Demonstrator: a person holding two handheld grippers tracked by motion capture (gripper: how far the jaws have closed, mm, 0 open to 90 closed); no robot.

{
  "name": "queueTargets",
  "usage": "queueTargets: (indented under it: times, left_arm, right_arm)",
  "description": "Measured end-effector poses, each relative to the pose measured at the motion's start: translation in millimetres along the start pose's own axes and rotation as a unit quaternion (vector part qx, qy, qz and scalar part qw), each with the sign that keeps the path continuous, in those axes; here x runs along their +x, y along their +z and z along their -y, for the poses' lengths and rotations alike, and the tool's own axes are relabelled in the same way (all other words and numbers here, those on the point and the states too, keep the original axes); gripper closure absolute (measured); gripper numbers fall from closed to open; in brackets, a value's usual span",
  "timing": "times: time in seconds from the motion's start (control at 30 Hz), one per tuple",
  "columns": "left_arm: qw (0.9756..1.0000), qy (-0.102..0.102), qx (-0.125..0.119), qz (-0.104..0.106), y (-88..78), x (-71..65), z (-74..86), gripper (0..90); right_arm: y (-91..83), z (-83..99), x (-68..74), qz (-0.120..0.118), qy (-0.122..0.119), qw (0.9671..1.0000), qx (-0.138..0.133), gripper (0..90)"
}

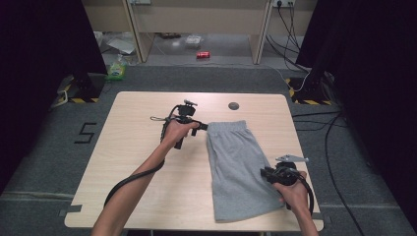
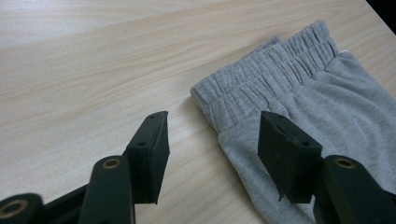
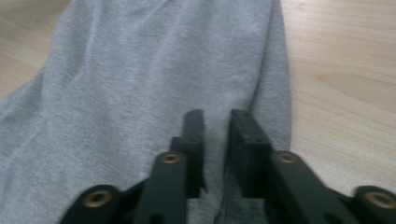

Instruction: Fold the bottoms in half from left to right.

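Grey shorts (image 1: 236, 167) lie flat on the pale wooden table (image 1: 142, 157), waistband toward the far side, legs toward the front edge. My left gripper (image 1: 202, 127) hovers at the waistband's left corner. In the left gripper view it (image 2: 212, 126) is open, its jaws standing either side of the elastic waistband (image 2: 280, 60) without touching it. My right gripper (image 1: 265, 173) rests on the right side of the shorts, low down near the hem. In the right gripper view its jaws (image 3: 217, 116) are nearly together, with a narrow ridge of the grey cloth (image 3: 140, 93) pinched between them.
A round grey grommet (image 1: 233, 105) sits in the tabletop beyond the shorts. Bare wood spreads left of the shorts. On the floor behind the table are a green bottle (image 1: 116, 68) and a red can (image 1: 202, 54). Cables run along the floor at right.
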State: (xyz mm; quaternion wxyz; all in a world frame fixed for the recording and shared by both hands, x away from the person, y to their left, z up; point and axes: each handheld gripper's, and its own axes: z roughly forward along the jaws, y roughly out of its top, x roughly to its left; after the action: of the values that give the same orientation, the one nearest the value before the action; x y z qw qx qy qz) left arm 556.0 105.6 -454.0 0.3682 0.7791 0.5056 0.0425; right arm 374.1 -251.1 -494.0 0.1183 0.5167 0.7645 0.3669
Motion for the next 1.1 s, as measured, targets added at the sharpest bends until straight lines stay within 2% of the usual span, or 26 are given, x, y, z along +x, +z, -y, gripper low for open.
queueTargets:
  times: [0.07,0.13,0.2,0.27,0.37,0.43,0.47,0.63,0.77,0.83,0.93,1.0,1.1]
  left_arm:
    - [1.0,-0.003,-0.003,0.001,-0.9,1.0,-0.4,42.8]
    - [1.0,-0.003,-0.003,0.0,-1.5,1.7,-0.4,42.8]
    - [1.0,-0.004,-0.005,0.001,-1.9,1.9,-0.5,42.8]
    - [1.0,-0.005,-0.005,0.001,-1.7,1.7,-0.3,42.8]
    - [1.0,-0.006,-0.005,0.001,0.0,1.0,0.3,42.6]
    - [1.0,-0.008,-0.005,0.002,2.2,0.6,1.0,42.4]
    - [1.0,-0.008,-0.003,0.002,3.7,0.5,1.5,42.4]
    - [0.9999,-0.009,0.0,0.006,9.5,-1.2,3.4,41.8]
    - [1.0,-0.005,0.002,0.007,9.9,-3.6,4.9,41.6]
    - [1.0,-0.006,0.001,0.008,9.4,-4.5,5.6,41.6]
    - [1.0,-0.004,0.002,0.008,9.0,-5.1,7.0,41.4]
    - [1.0,-0.005,0.001,0.008,8.5,-5.0,7.6,41.3]
    - [0.9999,-0.009,0.002,0.007,9.4,-3.7,9.0,41.1]
  right_arm:
    - [-3.0,0.7,-0.5,-0.005,0.0,1.0,-0.004,84.7]
    - [-9.2,0.5,-1.8,0.0,-0.002,0.9998,-0.019,88.3]
    - [-16.8,-1.3,-4.6,0.011,-0.009,0.9991,-0.04,89.1]
    - [-21.3,-2.6,-9.0,0.023,-0.006,0.9985,-0.049,89.2]
    - [-14.9,2.3,-17.1,0.042,-0.009,0.9986,-0.029,89.2]
    - [-8.3,7.5,-21.4,0.046,-0.01,0.9988,-0.014,89.1]
    - [-8.2,8.5,-22.6,0.044,-0.008,0.9989,-0.016,88.8]
    - [-28.3,9.1,-15.4,0.043,0.002,0.9979,-0.049,74.1]
    - [-50.8,25.6,-0.7,0.029,0.006,0.997,-0.071,62.6]
    - [-58.5,34.7,6.9,0.031,0.005,0.997,-0.071,59.5]
    - [-67.6,48.0,18.1,0.051,-0.008,0.9966,-0.065,56.3]
    - [-70.3,56.8,23.3,0.058,-0.018,0.9966,-0.056,59.5]
    - [-69.3,66.1,21.9,0.071,-0.044,0.9958,-0.037,76.9]
